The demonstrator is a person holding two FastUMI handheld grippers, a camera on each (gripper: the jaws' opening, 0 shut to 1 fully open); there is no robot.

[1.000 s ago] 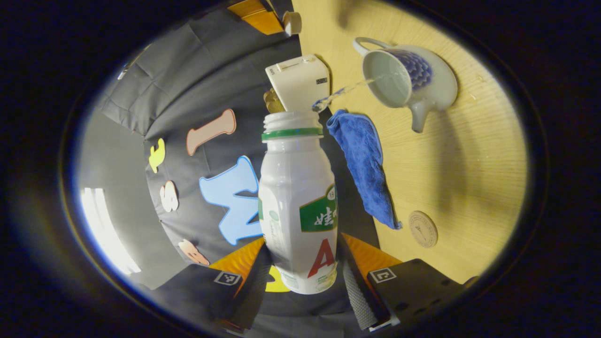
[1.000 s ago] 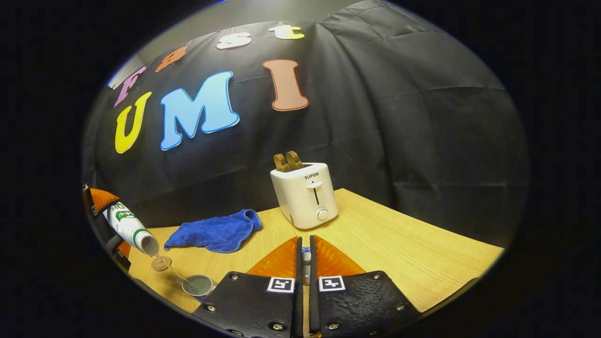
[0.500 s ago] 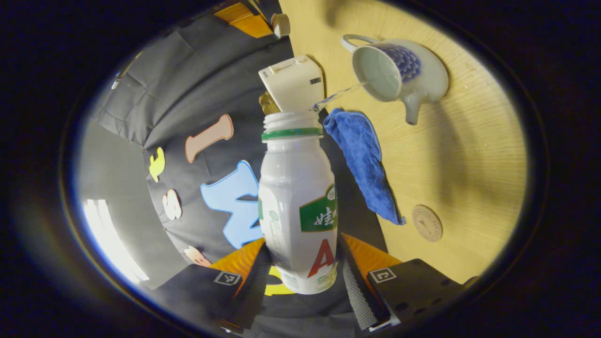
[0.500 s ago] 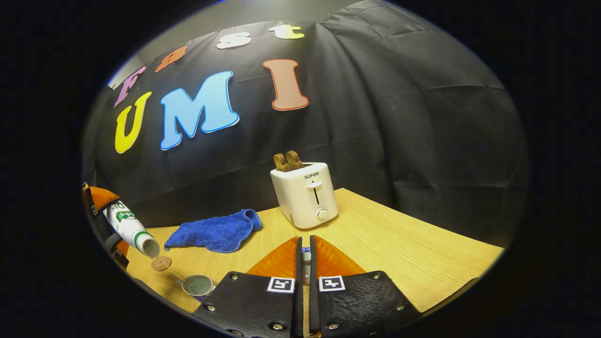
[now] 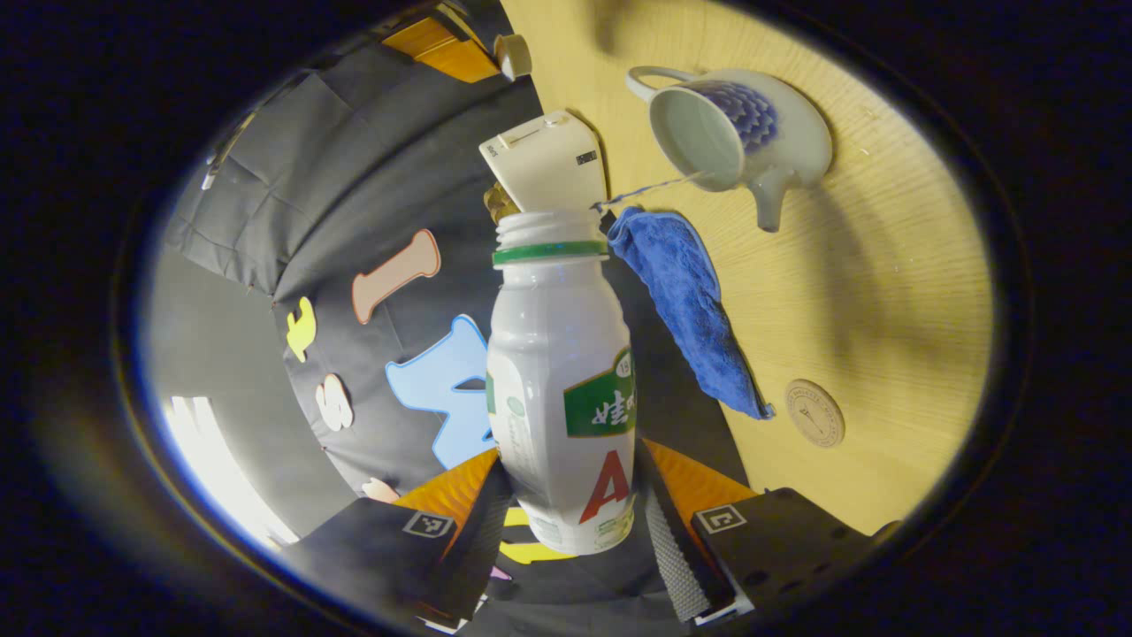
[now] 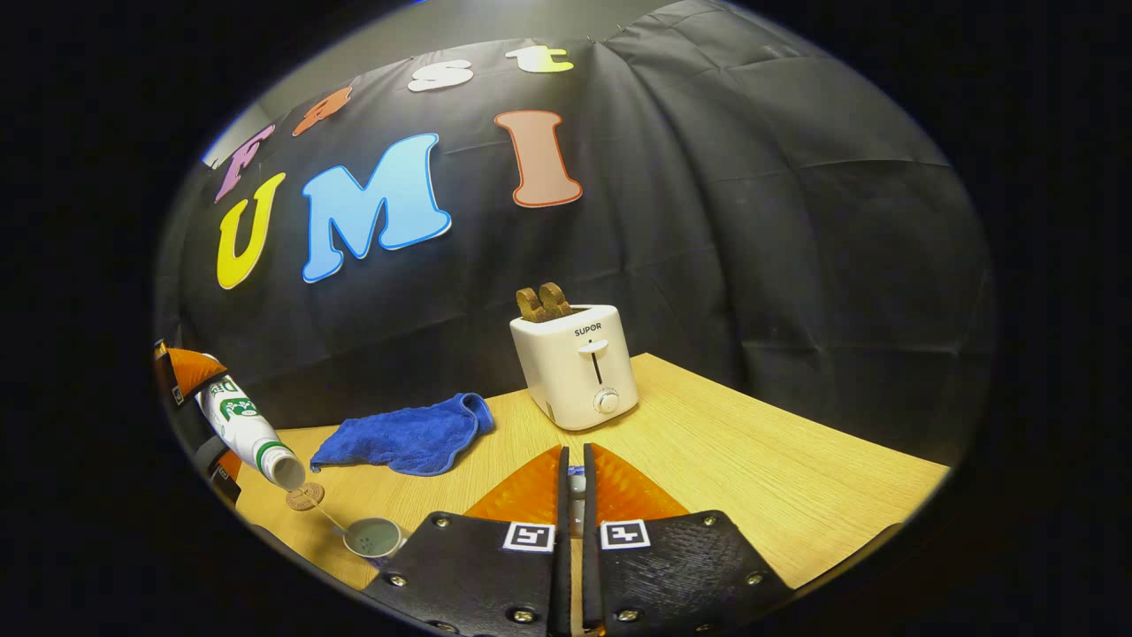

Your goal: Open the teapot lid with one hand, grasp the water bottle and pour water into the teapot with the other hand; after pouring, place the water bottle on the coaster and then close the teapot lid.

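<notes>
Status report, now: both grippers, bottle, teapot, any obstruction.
Left gripper shut on water bottle, tilted, thin stream entering open teapot. Right gripper shut on teapot lid, held clear. Coaster free; blue cloth beside the pour line.

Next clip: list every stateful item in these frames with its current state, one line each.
White plastic water bottle: uncapped, tilted, pouring.
White-and-blue ceramic teapot: lid off, receiving water.
White toaster: toast up.
Round wooden coaster: bare.
Left tool: shut on bottle.
Right tool: shut on a small object.
</notes>
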